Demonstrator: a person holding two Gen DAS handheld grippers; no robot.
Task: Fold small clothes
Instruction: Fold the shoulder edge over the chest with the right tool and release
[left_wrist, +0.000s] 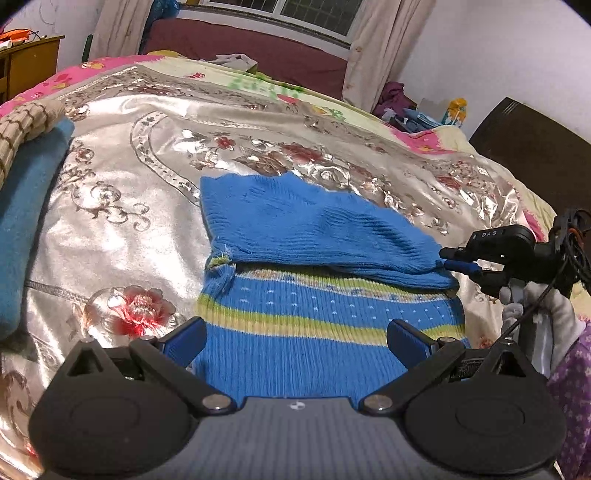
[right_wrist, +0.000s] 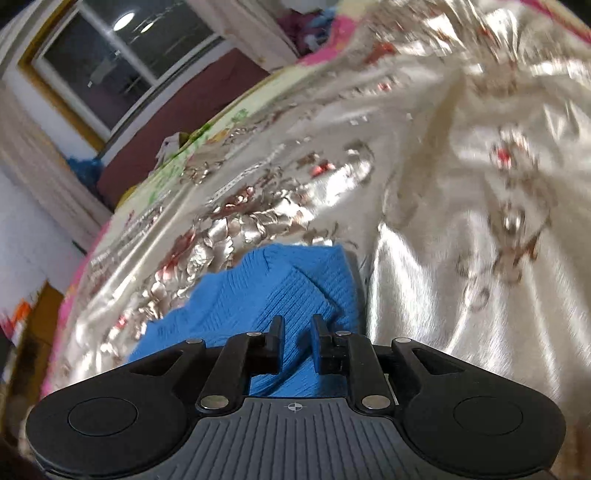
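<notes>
Nearest the left wrist camera, the left gripper (left_wrist: 295, 341) stands wide open, its two blue pads apart over the striped lower part of the blue knitted sweater (left_wrist: 314, 280), with nothing between them. That sweater lies near the middle of the bed, on the silvery flowered bedspread (left_wrist: 122, 192), its plain blue upper part folded over the striped part. At the fold's right end, the right gripper (left_wrist: 448, 260), held by a white-gloved hand (left_wrist: 546, 306), meets the cloth edge. From the right wrist view, the right gripper (right_wrist: 297, 334) has its jaws a narrow gap apart with blue knit (right_wrist: 266, 295) between them; whether the pads press the cloth is hard to tell. Farther off, a folded teal cloth (left_wrist: 26, 236) lies at the bed's left edge.
</notes>
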